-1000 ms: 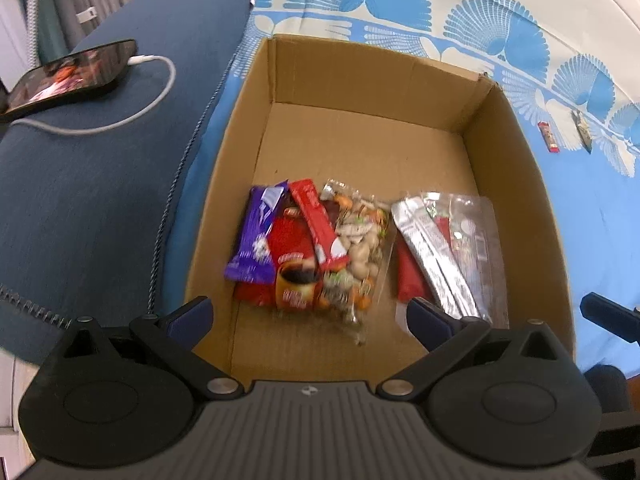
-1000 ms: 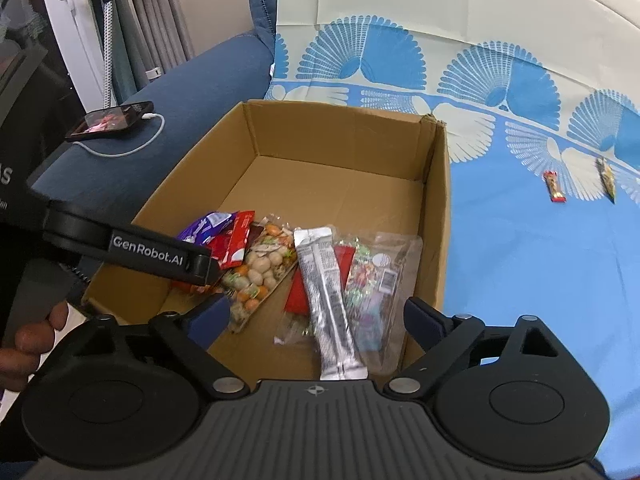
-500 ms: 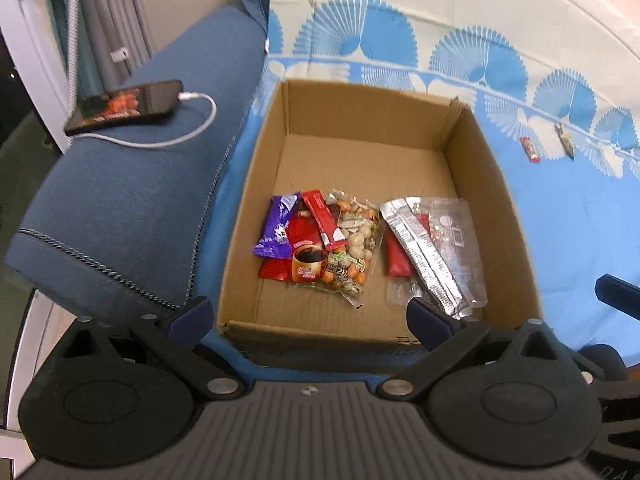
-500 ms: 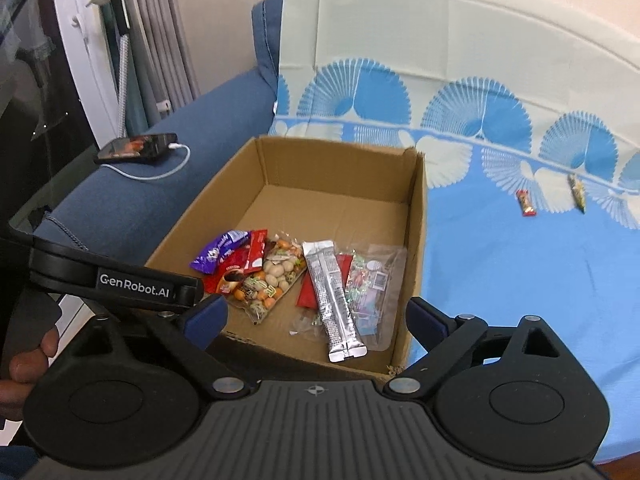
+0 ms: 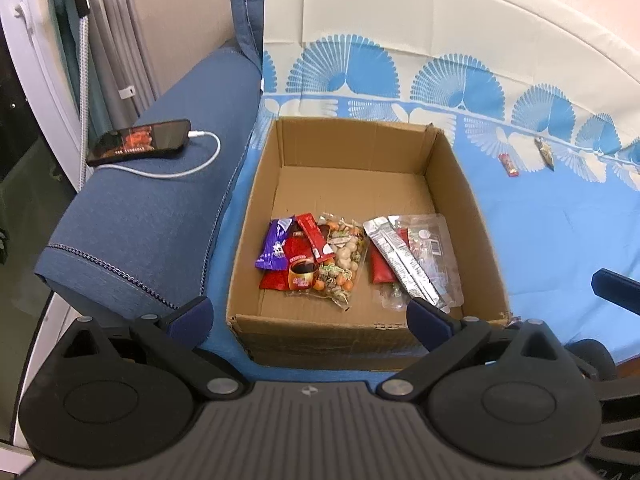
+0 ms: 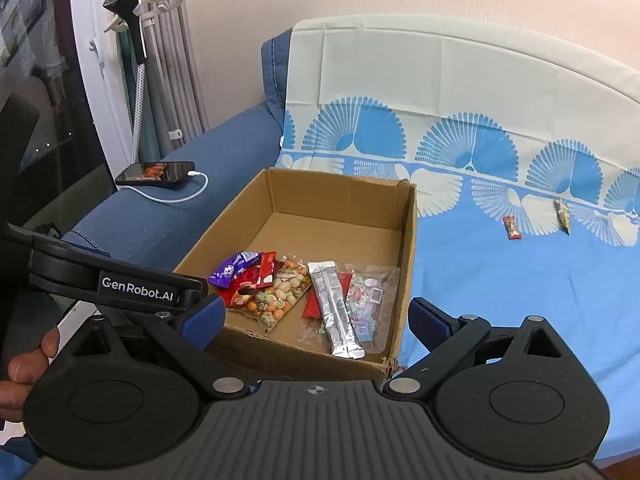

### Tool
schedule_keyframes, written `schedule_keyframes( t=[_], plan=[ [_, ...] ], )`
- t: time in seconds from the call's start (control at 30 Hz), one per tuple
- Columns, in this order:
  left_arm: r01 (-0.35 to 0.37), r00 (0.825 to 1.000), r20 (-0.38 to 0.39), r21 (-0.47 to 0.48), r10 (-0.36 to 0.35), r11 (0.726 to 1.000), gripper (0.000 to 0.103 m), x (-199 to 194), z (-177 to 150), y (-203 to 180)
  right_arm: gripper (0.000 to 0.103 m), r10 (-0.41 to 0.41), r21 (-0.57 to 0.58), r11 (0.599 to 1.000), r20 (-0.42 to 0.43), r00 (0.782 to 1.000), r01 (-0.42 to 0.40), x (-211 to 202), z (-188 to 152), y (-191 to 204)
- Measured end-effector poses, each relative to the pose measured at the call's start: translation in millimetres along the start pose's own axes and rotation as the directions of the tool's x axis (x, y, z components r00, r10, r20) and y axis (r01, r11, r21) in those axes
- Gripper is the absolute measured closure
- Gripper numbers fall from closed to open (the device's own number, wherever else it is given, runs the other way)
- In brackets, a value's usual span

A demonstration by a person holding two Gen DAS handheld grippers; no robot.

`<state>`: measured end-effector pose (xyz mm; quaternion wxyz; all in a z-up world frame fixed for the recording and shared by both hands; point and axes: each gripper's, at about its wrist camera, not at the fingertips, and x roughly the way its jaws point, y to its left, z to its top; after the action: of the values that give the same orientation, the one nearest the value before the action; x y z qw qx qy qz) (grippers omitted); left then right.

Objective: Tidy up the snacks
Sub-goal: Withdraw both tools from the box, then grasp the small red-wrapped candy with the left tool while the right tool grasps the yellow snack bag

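Note:
An open cardboard box (image 5: 352,148) (image 6: 340,196) sits on the blue patterned sofa cover. Inside lie a purple packet (image 5: 274,244) (image 6: 232,270), red packets (image 5: 316,236), a clear bag of mixed nuts (image 5: 346,264) (image 6: 280,294), a silver sachet (image 5: 404,264) (image 6: 334,308) and a clear candy bag (image 5: 434,248) (image 6: 370,296). Two small snacks rest on the cover to the right: a red one (image 5: 509,165) (image 6: 512,228) and a brownish one (image 5: 545,153) (image 6: 562,216). My left gripper (image 5: 310,314) and right gripper (image 6: 316,316) both hang open and empty, near the box's front edge.
A phone (image 5: 140,146) (image 6: 156,172) on a white charging cable lies on the blue sofa arm to the left. A garment steamer (image 6: 136,40) and curtains stand by the wall. The left gripper's body (image 6: 120,280) and a hand (image 6: 28,364) cross the right wrist view's left side.
Both grippers have pulled back and up from the box, so the whole box and more of the sofa now show. The snacks have not moved. Both stay open.

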<state>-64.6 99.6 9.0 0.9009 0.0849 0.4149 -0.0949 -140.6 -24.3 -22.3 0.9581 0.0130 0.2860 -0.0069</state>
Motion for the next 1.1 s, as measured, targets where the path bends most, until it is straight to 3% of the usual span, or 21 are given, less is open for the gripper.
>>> schedule_keyframes(
  t=[0.37,0.8,0.93,1.1],
  plan=[
    [-0.016,0.999,0.030,0.015,0.016,1.000,0.000,-13,-1,-3,0.004,0.007,-0.003,1.000,0.033,0.999,-0.007,-14,-1,0],
    [-0.021,1.000,-0.002,0.083,0.021,0.996,0.000,-7,7,-26,0.004,0.008,0.082,0.997,0.053,0.999,-0.012,-14,-2,-26],
    [0.035,0.999,-0.032,0.106,-0.031,0.994,0.000,-2,25,-49,0.004,-0.039,0.097,0.995,0.070,0.997,0.032,-18,0,-53],
    [0.117,0.993,-0.026,0.154,-0.114,0.981,0.000,1,61,-97,0.002,-0.171,0.130,0.979,0.108,0.979,0.157,-31,9,-113]
  ],
)
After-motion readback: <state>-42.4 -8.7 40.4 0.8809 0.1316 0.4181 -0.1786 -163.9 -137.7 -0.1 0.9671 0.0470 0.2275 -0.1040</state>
